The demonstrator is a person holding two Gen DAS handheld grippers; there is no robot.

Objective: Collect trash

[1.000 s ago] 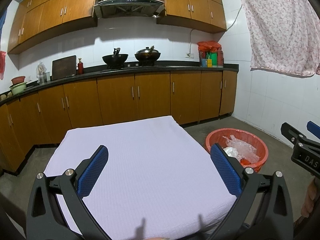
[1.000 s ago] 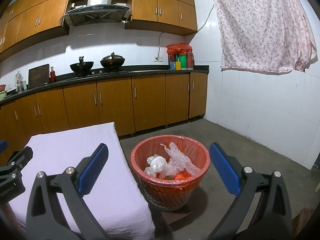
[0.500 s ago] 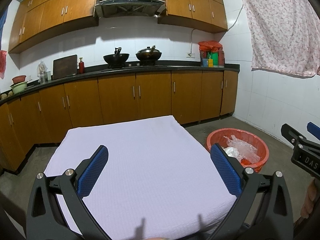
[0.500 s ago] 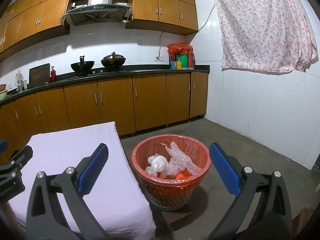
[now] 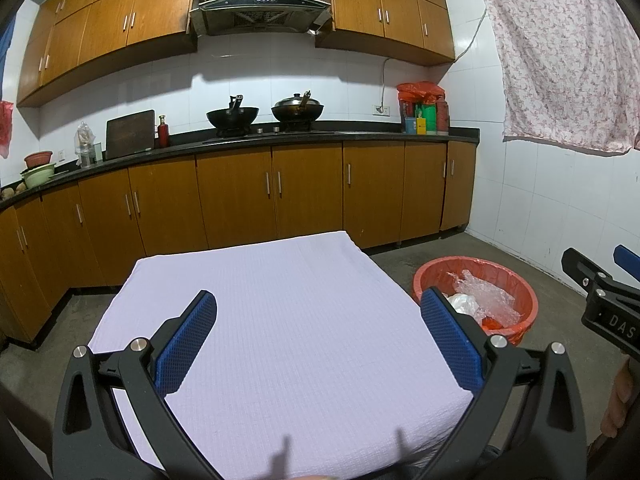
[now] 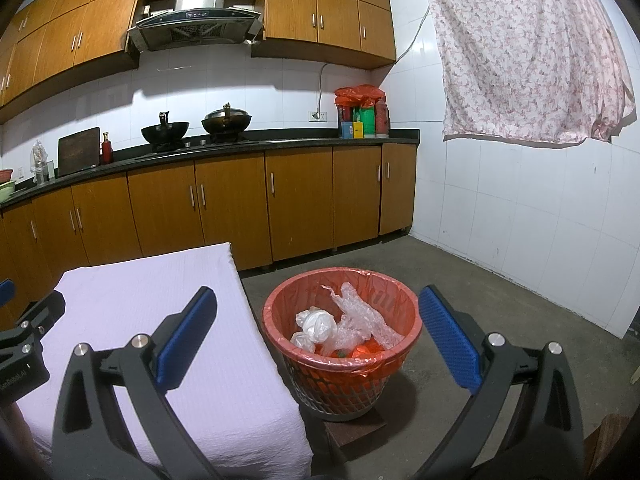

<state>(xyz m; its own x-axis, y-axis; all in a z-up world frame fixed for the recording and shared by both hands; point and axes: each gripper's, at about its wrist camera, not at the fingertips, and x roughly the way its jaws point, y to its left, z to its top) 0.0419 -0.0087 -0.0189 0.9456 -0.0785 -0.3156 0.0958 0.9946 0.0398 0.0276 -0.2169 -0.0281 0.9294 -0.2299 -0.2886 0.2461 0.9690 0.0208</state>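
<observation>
Left gripper (image 5: pixel 318 330) spread wide over the lilac cloth-covered table (image 5: pixel 280 300), holding nothing; right gripper (image 6: pixel 318 330) likewise wide and empty above the red-lined basket (image 6: pixel 276 312); trash (image 6: pixel 348 324) lies inside it, beside the table; both views barely shifted since a second ago, nothing moved.

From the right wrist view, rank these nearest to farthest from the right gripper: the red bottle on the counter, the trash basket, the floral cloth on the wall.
1. Trash basket: on the floor just ahead, between the open fingers of the right gripper.
2. Floral cloth: hanging high on the right wall.
3. Red bottle: far left on the back counter, beside the cutting board.
</observation>
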